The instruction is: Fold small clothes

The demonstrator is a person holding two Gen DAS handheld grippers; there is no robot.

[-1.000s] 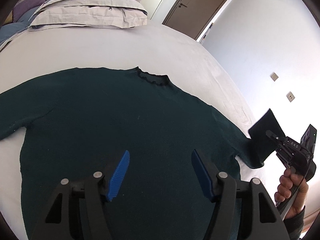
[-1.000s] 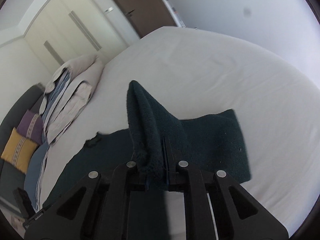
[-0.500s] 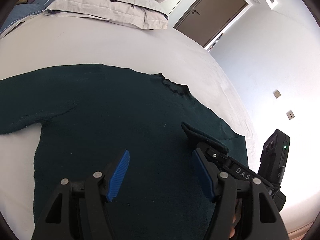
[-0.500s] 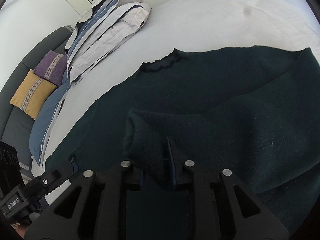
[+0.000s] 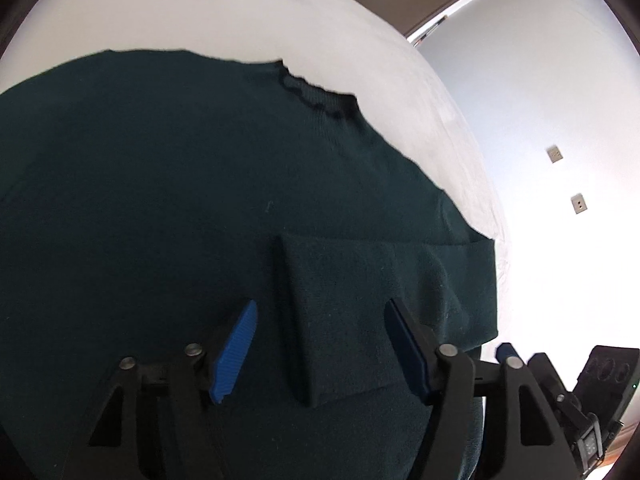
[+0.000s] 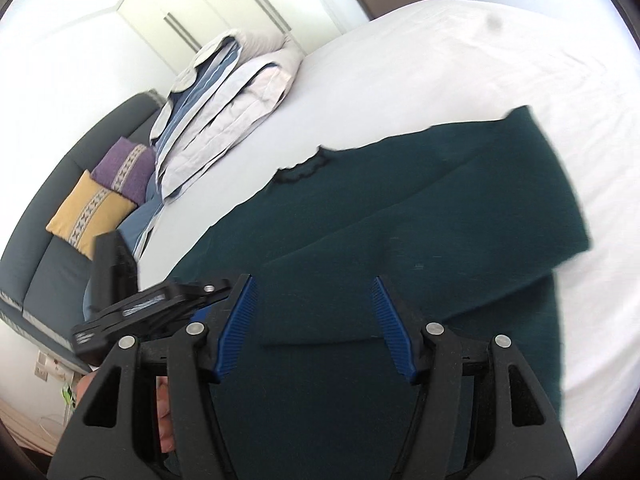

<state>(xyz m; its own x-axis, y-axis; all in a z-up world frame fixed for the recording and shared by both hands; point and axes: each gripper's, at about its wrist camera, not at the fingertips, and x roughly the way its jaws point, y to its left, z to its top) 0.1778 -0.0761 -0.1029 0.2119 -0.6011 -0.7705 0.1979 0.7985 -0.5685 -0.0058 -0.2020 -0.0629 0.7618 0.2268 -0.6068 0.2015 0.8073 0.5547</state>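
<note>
a: what is lying at the far left?

b: a dark sofa (image 6: 60, 248) is sitting there with a yellow cushion (image 6: 90, 212) and a purple cushion (image 6: 126, 168). just beside it, folded bedding (image 6: 224, 104) is resting at the head of the bed (image 6: 460, 60).

a: and the dark green sweater (image 5: 160, 200)?

b: it is lying flat on the white bed, collar (image 5: 316, 94) pointing away, with its right sleeve (image 5: 360, 300) folded across the body.

a: how is the left hand-held gripper (image 5: 320, 354) standing?

b: it is hovering over the sleeve's cuff end, blue fingers (image 5: 236, 350) spread wide and grasping nothing.

a: and the right hand-held gripper (image 6: 314, 326)?

b: it is likewise released, blue fingers (image 6: 236, 324) apart above the folded sleeve, with nothing between them. the left one is showing beside it.
</note>
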